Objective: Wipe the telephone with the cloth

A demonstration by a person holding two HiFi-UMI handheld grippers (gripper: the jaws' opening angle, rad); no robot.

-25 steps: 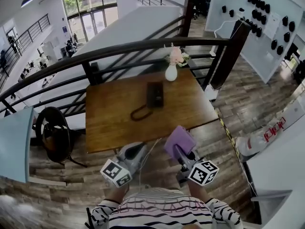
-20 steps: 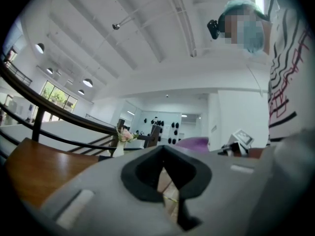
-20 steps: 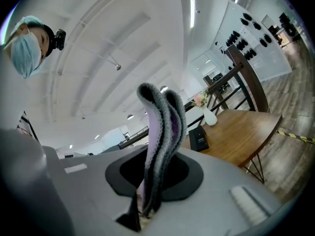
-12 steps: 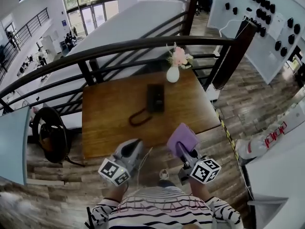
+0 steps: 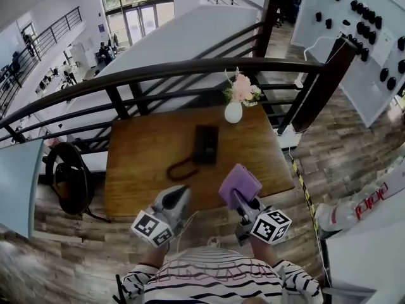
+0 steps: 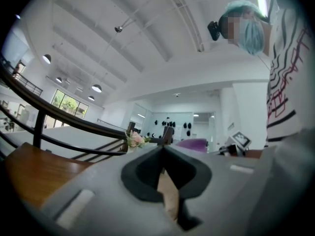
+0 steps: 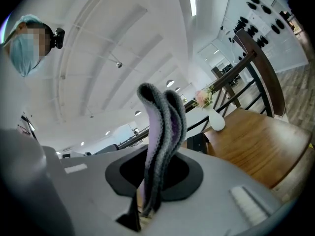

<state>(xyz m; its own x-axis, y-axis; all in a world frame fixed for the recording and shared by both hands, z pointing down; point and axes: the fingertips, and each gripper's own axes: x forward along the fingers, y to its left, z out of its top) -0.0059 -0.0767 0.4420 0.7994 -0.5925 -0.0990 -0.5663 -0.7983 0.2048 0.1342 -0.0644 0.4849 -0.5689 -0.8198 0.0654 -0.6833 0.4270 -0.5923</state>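
Observation:
The black telephone (image 5: pixel 205 144) lies flat at the middle of the wooden table (image 5: pixel 136 157), with its cord looped to the left (image 5: pixel 180 168). My right gripper (image 5: pixel 238 199) is shut on a folded purple cloth (image 5: pixel 240 185), which hangs over the table's near edge. In the right gripper view the cloth (image 7: pixel 160 127) stands up out of the right gripper (image 7: pixel 155 156), and the telephone (image 7: pixel 197 142) shows dark behind it. My left gripper (image 5: pixel 180 194) is shut and empty at the near edge, left of the cloth. Its left gripper view (image 6: pixel 163 150) shows nothing between the jaws.
A white vase of pink flowers (image 5: pixel 233 109) stands at the table's far edge, just behind the telephone. A dark curved railing (image 5: pixel 190 68) runs behind the table. A black round chair (image 5: pixel 66 176) stands left of the table, and a white object with red print (image 5: pixel 357 201) lies at the right.
Both grippers have come forward to the table's near edge, and the cloth now reaches over it. The telephone and vase have not moved.

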